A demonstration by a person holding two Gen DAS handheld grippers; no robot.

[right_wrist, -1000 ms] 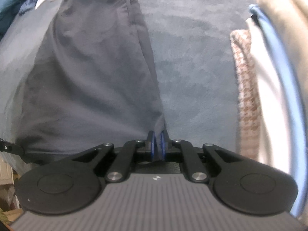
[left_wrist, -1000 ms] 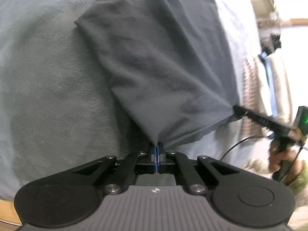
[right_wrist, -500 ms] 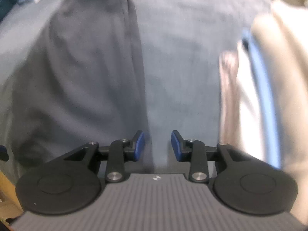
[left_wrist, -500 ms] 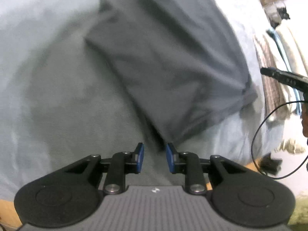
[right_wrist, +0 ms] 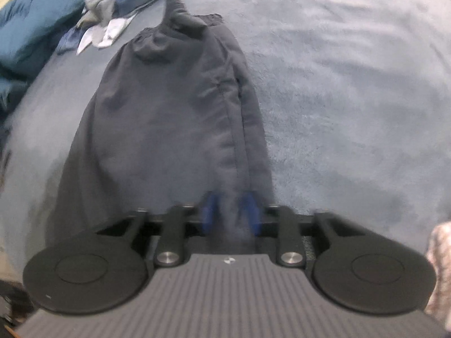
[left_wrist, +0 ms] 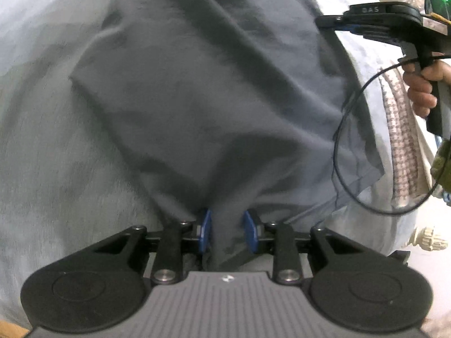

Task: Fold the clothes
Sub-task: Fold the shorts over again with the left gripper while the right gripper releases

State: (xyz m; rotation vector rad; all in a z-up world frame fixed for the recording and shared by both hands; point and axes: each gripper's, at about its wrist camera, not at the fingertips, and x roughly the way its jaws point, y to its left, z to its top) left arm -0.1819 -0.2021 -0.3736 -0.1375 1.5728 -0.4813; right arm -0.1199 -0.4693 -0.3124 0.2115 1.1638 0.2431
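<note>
A dark grey garment (left_wrist: pixel 214 90) lies on a pale blue-grey blanket (left_wrist: pixel 50 146). In the right wrist view the garment (right_wrist: pixel 169 118) stretches away, with its gathered waistband at the far end. My left gripper (left_wrist: pixel 227 231) is open, with the garment's near edge lying between its blue pads (left_wrist: pixel 205 229). My right gripper (right_wrist: pixel 231 214) is open too, with a fold of the garment's near right edge between its pads (right_wrist: pixel 251 214). The right gripper also shows from outside in the left wrist view (left_wrist: pixel 394 25), held above the garment's right side.
Folded clothes, checked and cream, are stacked at the right (left_wrist: pixel 400 146). A pile of blue and white clothes (right_wrist: pixel 93 19) lies at the far left of the blanket. A black cable (left_wrist: pixel 346 129) loops below the right gripper. The blanket's front edge is close behind both grippers.
Both grippers held the garment's near corners shut a second ago, then opened and dropped it. Now both have moved forward, open, so that the cloth's edge lies between their pads.
</note>
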